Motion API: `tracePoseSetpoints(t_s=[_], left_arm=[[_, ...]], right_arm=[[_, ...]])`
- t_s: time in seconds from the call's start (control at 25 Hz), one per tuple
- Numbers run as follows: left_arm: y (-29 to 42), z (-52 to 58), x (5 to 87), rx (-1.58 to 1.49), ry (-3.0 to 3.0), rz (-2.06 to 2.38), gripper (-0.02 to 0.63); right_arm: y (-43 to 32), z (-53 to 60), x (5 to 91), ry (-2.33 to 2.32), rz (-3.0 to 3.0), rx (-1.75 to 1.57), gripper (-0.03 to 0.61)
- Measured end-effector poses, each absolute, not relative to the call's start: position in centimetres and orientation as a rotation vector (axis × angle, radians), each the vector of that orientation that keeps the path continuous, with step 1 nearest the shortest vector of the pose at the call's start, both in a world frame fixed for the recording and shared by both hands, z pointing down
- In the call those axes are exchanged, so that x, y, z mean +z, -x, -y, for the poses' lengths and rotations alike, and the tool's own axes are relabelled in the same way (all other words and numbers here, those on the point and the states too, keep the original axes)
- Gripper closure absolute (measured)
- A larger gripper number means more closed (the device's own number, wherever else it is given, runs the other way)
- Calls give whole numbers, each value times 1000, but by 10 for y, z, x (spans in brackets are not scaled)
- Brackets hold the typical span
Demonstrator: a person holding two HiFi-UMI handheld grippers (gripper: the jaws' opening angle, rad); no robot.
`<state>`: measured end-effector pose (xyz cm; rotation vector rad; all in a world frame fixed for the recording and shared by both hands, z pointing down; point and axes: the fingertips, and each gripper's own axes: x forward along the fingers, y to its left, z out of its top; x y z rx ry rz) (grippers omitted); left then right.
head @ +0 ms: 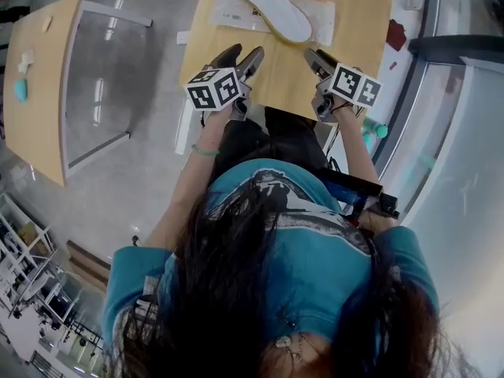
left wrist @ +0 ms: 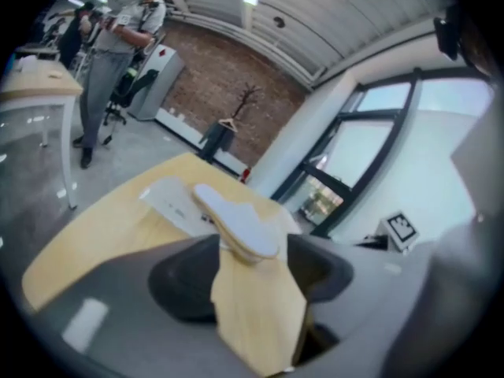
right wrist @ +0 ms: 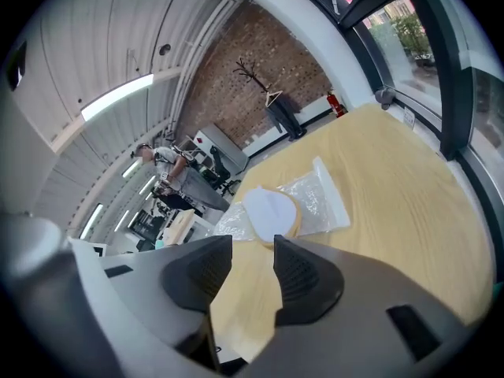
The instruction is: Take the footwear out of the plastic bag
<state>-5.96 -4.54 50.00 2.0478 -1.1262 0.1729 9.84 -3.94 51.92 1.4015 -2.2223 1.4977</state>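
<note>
both open and empty, the left gripper [head: 241, 55] and right gripper [head: 315, 58] hang over the near table [head: 358, 34]; farther off, the slipper [head: 276, 10] lies on the bag [head: 224, 10].

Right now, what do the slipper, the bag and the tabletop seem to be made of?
The slipper: matte white top face, probably fabric; tan edge, perhaps foam, unsure.
The bag: thin clear plastic, glossy; its wrinkles glint and the wood shows through.
The tabletop: pale wood or wood-look laminate, smooth; faint grain lines.
</note>
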Motion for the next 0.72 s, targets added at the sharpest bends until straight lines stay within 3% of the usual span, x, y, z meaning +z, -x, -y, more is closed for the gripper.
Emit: tracePoseSetpoints(t_s=[0.4,0.52,0.72], left_arm=[[95,-42,450,219,-2309,926,513],[123,-72,443,263,-2383,880,611],[163,-126,452,316,-2419,816,611]], right_arm=[[0,-38,478,-1368,2380,1426,459],[37,-67,471,-1374,2412,1410,478],[64,-131,473,-1531,2378,1455,517]])
